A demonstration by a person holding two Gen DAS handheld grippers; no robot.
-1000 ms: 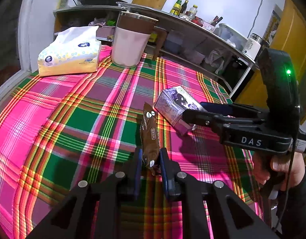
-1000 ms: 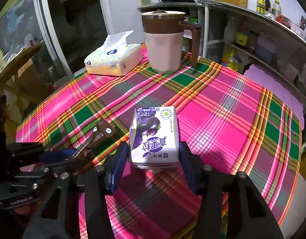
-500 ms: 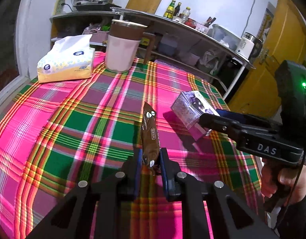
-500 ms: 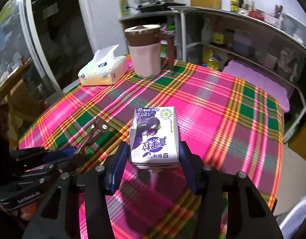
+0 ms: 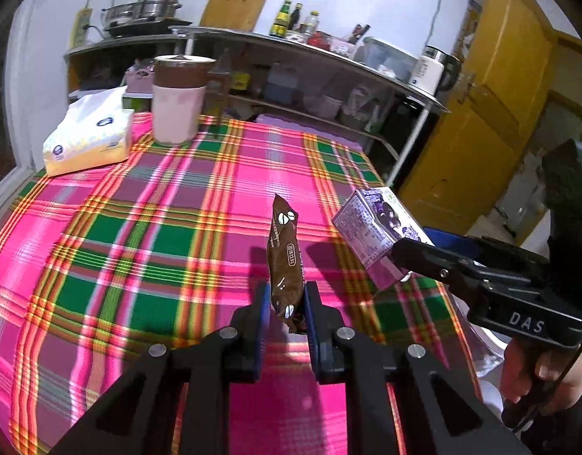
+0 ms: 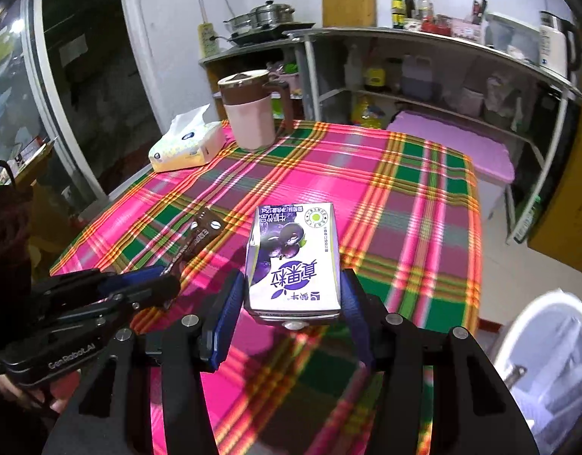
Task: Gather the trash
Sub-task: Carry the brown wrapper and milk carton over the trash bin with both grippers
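Brown wrapper [image 5: 285,265] clamped, purple carton [image 6: 294,261] clamped

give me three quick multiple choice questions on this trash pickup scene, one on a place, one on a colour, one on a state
1. Where is the tissue pack?
A. beside the lidded jug
B. on the shelf
C. in the bin

2. What colour is the snack wrapper?
A. brown
B. white
C. yellow

3. What state is the right gripper in?
A. open, empty
B. shut on the milk carton
C. out of view

Answers: 1 A, it lies on the tablecloth next to the jug. 2 A, brown with white beans. 3 B, both pads press the milk carton.
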